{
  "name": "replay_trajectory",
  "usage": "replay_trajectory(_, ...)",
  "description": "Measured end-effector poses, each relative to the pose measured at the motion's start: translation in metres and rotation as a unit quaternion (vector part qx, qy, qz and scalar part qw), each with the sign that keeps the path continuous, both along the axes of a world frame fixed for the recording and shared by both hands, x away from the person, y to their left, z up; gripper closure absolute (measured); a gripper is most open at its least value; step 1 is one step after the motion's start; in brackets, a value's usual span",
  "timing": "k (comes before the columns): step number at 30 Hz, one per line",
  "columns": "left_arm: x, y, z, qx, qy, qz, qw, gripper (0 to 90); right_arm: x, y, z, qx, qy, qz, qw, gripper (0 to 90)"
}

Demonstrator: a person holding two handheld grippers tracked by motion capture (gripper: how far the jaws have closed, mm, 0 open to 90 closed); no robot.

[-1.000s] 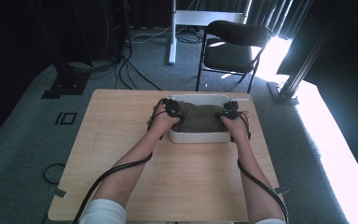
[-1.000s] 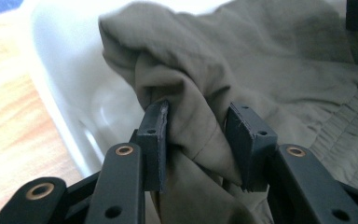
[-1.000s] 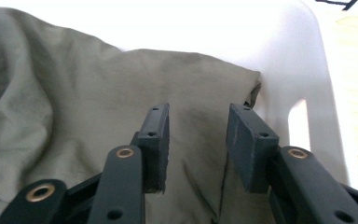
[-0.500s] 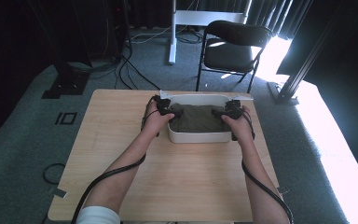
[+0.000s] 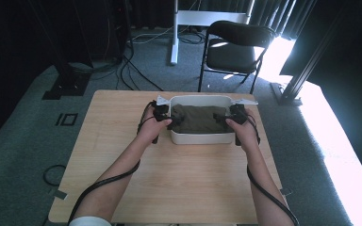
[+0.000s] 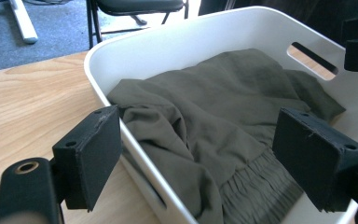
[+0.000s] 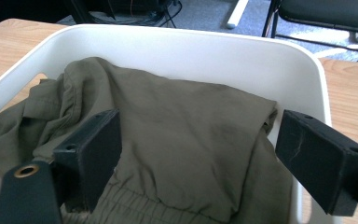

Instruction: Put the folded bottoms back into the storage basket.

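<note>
Table: a pale wooden table (image 5: 122,141) on grey carpet; the person's forearms come in from the near edge.
Left gripper: the left gripper (image 5: 162,114) sits at the left end of the white bin (image 5: 200,137), held in the person's left hand (image 5: 152,131). In the left gripper view its jaws stand wide apart and have just been opening; one jaw is outside the bin wall over the tabletop, the other is over the cloth inside. The bin rim and a fold of cloth lie between them, and neither pad presses on anything.
White bin: a white plastic bin with rounded corners and a slot handle (image 6: 313,59) cut in its end wall; it stands on the far half of the table, midway across.
Olive garment: the olive garment (image 5: 199,119) lies crumpled inside the bin and covers most of its floor; a gathered waistband edge (image 6: 256,182) shows near the left gripper's jaws.
Right gripper: the right gripper (image 5: 235,114) sits at the right end of the bin in the person's right hand (image 5: 244,134). In the right gripper view its jaws are spread wide and have just been opening; the garment lies below and between them, free of both pads.
Chair: a black folding chair (image 5: 235,44) stands on the carpet beyond the far edge of the table.
</note>
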State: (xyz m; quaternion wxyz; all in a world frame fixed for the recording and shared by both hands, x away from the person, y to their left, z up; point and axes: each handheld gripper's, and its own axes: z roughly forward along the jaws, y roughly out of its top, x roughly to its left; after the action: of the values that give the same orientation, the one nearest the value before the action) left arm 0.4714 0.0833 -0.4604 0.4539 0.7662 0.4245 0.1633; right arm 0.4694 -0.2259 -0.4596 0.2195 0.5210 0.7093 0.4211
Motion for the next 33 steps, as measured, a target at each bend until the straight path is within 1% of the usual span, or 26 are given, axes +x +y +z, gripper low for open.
replay_trajectory(1,-0.003,0.003,0.001,-0.002,-0.001,-0.001,1.0,17.4,-0.004,-0.001,0.001,-0.001,-0.009,-0.004,1.0,14.3)
replay_trajectory(4,-0.007,0.007,0.003,-0.008,0.001,0.003,1.0,17.4,-0.008,-0.002,0.003,0.001,-0.01,-0.003,0.9999,14.3)
replay_trajectory(5,-0.011,0.009,0.004,-0.016,0.004,0.004,0.9999,17.4,-0.013,-0.002,0.005,-0.012,-0.016,-0.003,0.9998,14.0)
replay_trajectory(6,-0.011,0.009,0.004,-0.016,0.004,0.004,0.9999,17.4,-0.013,-0.002,0.005,-0.012,-0.016,-0.003,0.9998,14.0)
replay_trajectory(7,-0.015,0.01,0.005,-0.013,0.005,0.004,0.9999,17.4,-0.018,-0.002,0.006,-0.007,-0.022,-0.004,0.9997,14.0)
replay_trajectory(8,-0.015,0.01,0.005,-0.013,0.005,0.004,0.9999,17.4,-0.018,-0.002,0.006,-0.007,-0.022,-0.004,0.9997,14.0)
replay_trajectory(9,-0.019,0.011,0.007,-0.003,0.0,0.003,1.0,17.4,-0.022,-0.002,0.008,-0.002,-0.024,-0.004,0.9997,14.0)
replay_trajectory(10,-0.019,0.011,0.007,-0.003,0.0,0.003,1.0,17.4,-0.022,-0.002,0.008,-0.002,-0.024,-0.004,0.9997,14.0)
replay_trajectory(11,-0.021,0.011,0.007,-0.001,0.0,0.004,1.0,17.4,-0.026,-0.003,0.009,-0.006,-0.027,-0.003,0.9996,14.0)
replay_trajectory(12,-0.023,0.012,0.008,-0.003,0.0,0.005,1.0,17.4,-0.026,-0.003,0.009,-0.006,-0.027,-0.003,0.9996,14.0)
replay_trajectory(13,-0.028,0.013,0.009,-0.006,0.004,0.009,0.9999,17.4,-0.03,-0.003,0.009,-0.008,-0.027,0.0,0.9996,14.0)
replay_trajectory(14,-0.028,0.013,0.009,-0.006,0.004,0.009,0.9999,17.4,-0.03,-0.003,0.009,-0.008,-0.027,0.0,0.9996,14.0)
replay_trajectory(15,-0.03,0.014,0.009,-0.005,0.006,0.007,0.9999,17.4,-0.034,-0.004,0.008,-0.011,-0.027,0.006,0.9996,14.0)
replay_trajectory(16,-0.032,0.015,0.009,-0.002,0.006,0.006,1.0,17.4,-0.034,-0.004,0.008,-0.011,-0.027,0.006,0.9996,14.0)
replay_trajectory(17,-0.037,0.018,0.009,0.002,0.006,0.006,1.0,17.4,-0.038,-0.005,0.008,-0.009,-0.029,0.006,0.9995,14.0)
replay_trajectory(18,-0.037,0.018,0.009,0.002,0.006,0.006,1.0,17.4,-0.038,-0.005,0.008,-0.009,-0.029,0.006,0.9995,14.0)
replay_trajectory(19,-0.042,0.02,0.008,-0.002,0.005,0.006,1.0,17.4,-0.043,-0.005,0.007,-0.009,-0.032,0.009,0.9994,14.0)
replay_trajectory(20,-0.042,0.02,0.008,-0.002,0.005,0.006,1.0,17.4,-0.043,-0.005,0.007,-0.009,-0.032,0.009,0.9994,14.0)
replay_trajectory(21,-0.044,0.022,0.007,-0.001,0.002,0.001,1.0,17.4,-0.045,-0.005,0.007,-0.007,-0.034,0.01,0.9993,14.0)
replay_trajectory(22,-0.046,0.023,0.006,0.007,0.0,-0.006,1.0,17.4,-0.048,-0.006,0.006,-0.009,-0.034,0.011,0.9993,14.0)
replay_trajectory(23,-0.05,0.023,0.004,0.016,0.001,-0.004,0.9999,17.4,-0.052,-0.006,0.006,-0.014,-0.034,0.01,0.9993,14.0)
replay_trajectory(25,-0.053,0.024,0.002,0.016,0.001,-0.008,0.9998,17.4,-0.054,-0.006,0.005,-0.016,-0.033,0.009,0.9993,14.0)
replay_trajectory(26,-0.054,0.024,0.001,0.017,0.003,-0.01,0.9998,17.4,-0.058,-0.007,0.004,-0.019,-0.033,0.013,0.9992,14.0)
replay_trajectory(27,-0.058,0.025,-0.002,0.022,0.001,-0.01,0.9997,17.4,-0.062,-0.007,0.003,-0.025,-0.035,0.012,0.999,14.0)
replay_trajectory(32,-0.066,0.027,-0.005,0.019,0.005,-0.016,0.9997,17.4,-0.071,-0.009,0.0,-0.027,-0.036,0.016,0.9989,14.0)
replay_trajectory(33,-0.07,0.029,-0.006,0.027,0.003,-0.021,0.9994,17.3,-0.075,-0.01,-0.001,-0.031,-0.037,0.017,0.9987,14.0)
